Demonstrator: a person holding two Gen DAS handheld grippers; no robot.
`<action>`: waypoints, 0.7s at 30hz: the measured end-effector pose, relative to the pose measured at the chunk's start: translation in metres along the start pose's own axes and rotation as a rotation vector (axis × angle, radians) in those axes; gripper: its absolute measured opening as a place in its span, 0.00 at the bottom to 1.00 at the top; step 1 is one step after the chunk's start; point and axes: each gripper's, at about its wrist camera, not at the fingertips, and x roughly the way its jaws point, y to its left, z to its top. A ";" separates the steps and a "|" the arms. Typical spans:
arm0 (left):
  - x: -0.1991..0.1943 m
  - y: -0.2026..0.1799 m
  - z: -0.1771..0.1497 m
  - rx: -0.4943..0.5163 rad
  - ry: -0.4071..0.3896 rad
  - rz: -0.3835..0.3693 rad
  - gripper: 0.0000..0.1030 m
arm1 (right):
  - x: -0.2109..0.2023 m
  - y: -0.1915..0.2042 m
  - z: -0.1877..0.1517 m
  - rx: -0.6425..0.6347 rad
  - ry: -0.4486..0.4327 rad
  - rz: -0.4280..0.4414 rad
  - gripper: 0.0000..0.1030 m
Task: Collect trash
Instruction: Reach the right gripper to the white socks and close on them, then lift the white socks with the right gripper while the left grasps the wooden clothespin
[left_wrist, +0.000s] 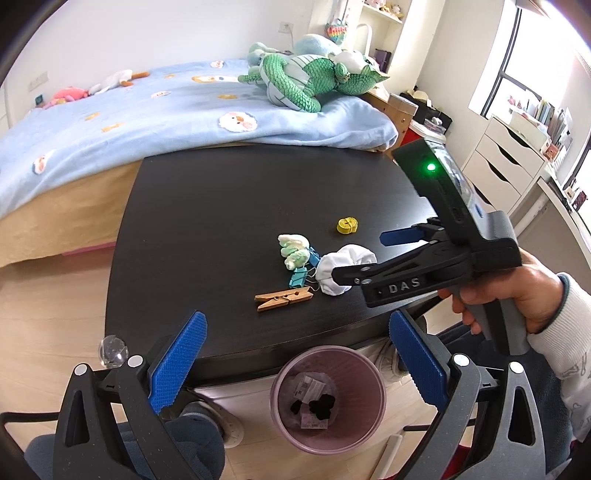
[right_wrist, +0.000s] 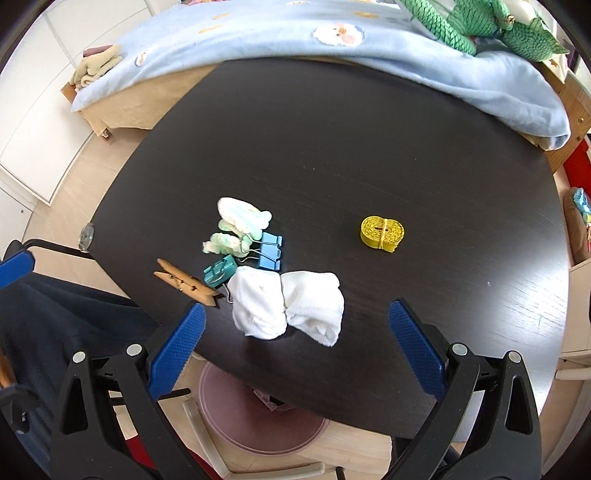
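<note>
1. A person is sitting at a dark table (right_wrist: 369, 129) pushed up against a bed with a blue blanket (left_wrist: 147, 110), holding a two-finger gripper in each hand.
2. The left gripper (left_wrist: 295, 362) is hanging released, its blue pads wide apart, over the near table edge and right above a purple bin (left_wrist: 328, 398) that is standing on the floor.
3. The bin is already holding some scraps of packaging and dark bits at its bottom.
4. The right gripper (right_wrist: 295, 332) is also spread open, grasping nothing, and is hovering low over a crumpled white tissue (right_wrist: 288, 302) that is lying between its two pads near the table's front edge.
5. From the left wrist view, the hand (left_wrist: 517, 295) is gripping the right tool's handle, and one dark finger is crossing in front of the tissue; I cannot tell whether it is touching it.
6. Just beside the tissue, a teal binder clip (right_wrist: 219, 271) and a blue binder clip (right_wrist: 269, 251) are lying together, with a wooden clothespin (right_wrist: 184, 282) next to them.
7. A pale green-and-white fuzzy wad (right_wrist: 240, 225) is sitting against the blue clip.
8. A rolled yellow tape measure (right_wrist: 382, 230) is lying well apart, further toward the right of the table.
9. A green plush dragon (left_wrist: 314, 77) is sprawling on the bed.
</note>
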 end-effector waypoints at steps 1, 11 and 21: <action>0.001 0.000 0.000 -0.002 0.002 -0.001 0.93 | 0.002 0.000 0.001 -0.003 0.002 -0.001 0.91; 0.004 0.002 0.000 -0.016 0.008 -0.008 0.93 | 0.013 0.001 0.001 -0.012 0.024 0.000 0.62; 0.006 0.003 0.000 -0.018 0.011 -0.009 0.93 | 0.004 -0.003 0.000 0.001 -0.021 0.018 0.48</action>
